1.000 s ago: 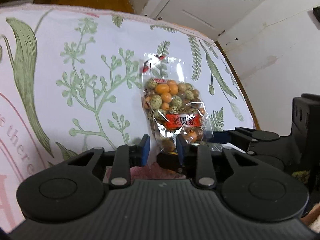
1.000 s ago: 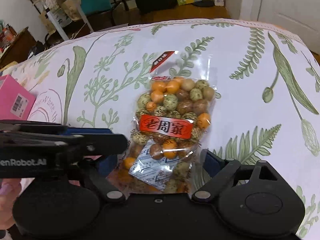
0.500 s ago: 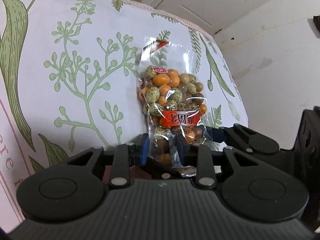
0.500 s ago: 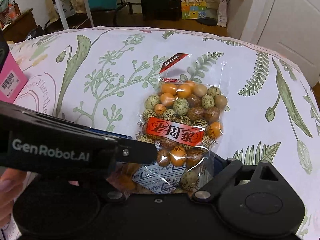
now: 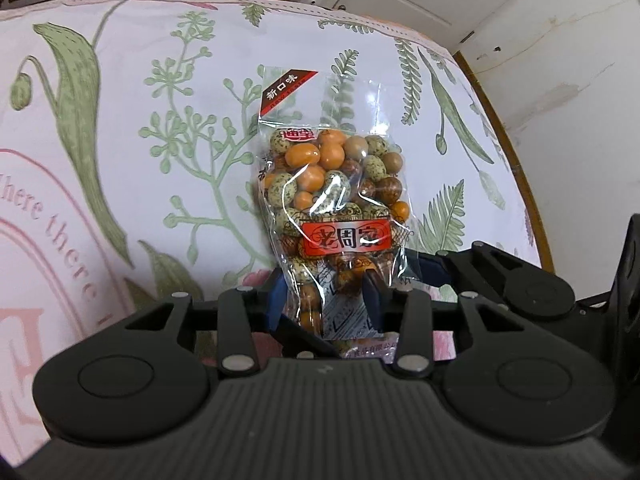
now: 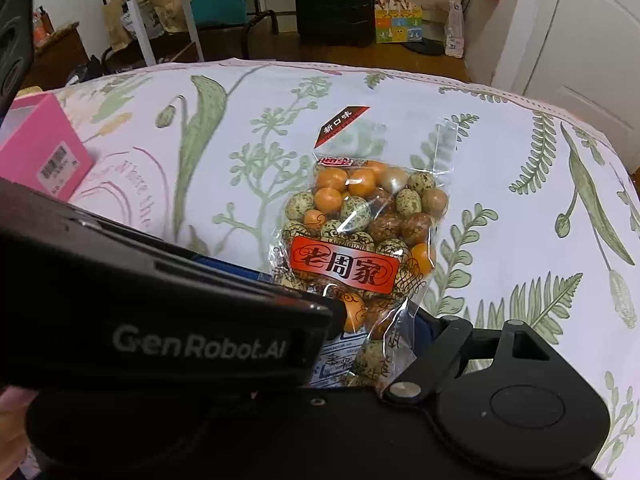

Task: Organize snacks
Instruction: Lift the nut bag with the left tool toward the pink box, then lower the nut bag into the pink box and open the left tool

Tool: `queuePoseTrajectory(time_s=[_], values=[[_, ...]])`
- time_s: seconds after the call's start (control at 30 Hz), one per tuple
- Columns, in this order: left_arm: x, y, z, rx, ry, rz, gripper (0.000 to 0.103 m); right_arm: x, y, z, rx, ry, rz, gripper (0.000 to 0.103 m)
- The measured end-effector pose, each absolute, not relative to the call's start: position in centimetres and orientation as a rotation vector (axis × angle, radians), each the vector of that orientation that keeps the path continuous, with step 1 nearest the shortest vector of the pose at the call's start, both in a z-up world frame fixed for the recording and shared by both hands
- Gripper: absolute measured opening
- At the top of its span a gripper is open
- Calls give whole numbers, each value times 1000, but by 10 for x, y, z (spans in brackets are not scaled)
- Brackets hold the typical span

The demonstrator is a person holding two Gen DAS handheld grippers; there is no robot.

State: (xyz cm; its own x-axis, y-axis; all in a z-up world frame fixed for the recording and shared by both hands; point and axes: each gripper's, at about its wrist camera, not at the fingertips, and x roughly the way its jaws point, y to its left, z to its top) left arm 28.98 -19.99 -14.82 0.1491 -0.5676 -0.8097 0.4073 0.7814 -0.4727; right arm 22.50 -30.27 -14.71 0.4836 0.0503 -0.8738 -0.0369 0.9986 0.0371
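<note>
A clear bag of coated nuts (image 5: 336, 200) with a red label is held above the floral tablecloth (image 5: 140, 140). My left gripper (image 5: 325, 300) is shut on the bag's lower end. The bag also shows in the right wrist view (image 6: 364, 240). My right gripper (image 6: 360, 336) is around the same lower end, its right finger (image 6: 428, 332) touching the bag. Its left finger is hidden behind the left gripper's body (image 6: 160, 312), so I cannot tell whether it grips.
A pink box (image 6: 40, 156) sits on the cloth at the left. The table's wooden edge (image 5: 516, 152) curves at the right, by a white wall. Furniture, bags and a door lie beyond the far edge.
The bag has been lifted upright off the cloth. The left gripper's body has moved across the right wrist view and covers more of it.
</note>
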Motion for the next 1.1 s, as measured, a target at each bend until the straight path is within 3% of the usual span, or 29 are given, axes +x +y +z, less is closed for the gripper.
queuePoseTrajectory(time_s=[0.6,1.1], values=[[225,-155,-64,10,1218,-611,39,158,-245,-84,-15,905,130,85],[177,-68,-26,-69,1211,-610,40,115,-177,-41,-119,909,222,85]])
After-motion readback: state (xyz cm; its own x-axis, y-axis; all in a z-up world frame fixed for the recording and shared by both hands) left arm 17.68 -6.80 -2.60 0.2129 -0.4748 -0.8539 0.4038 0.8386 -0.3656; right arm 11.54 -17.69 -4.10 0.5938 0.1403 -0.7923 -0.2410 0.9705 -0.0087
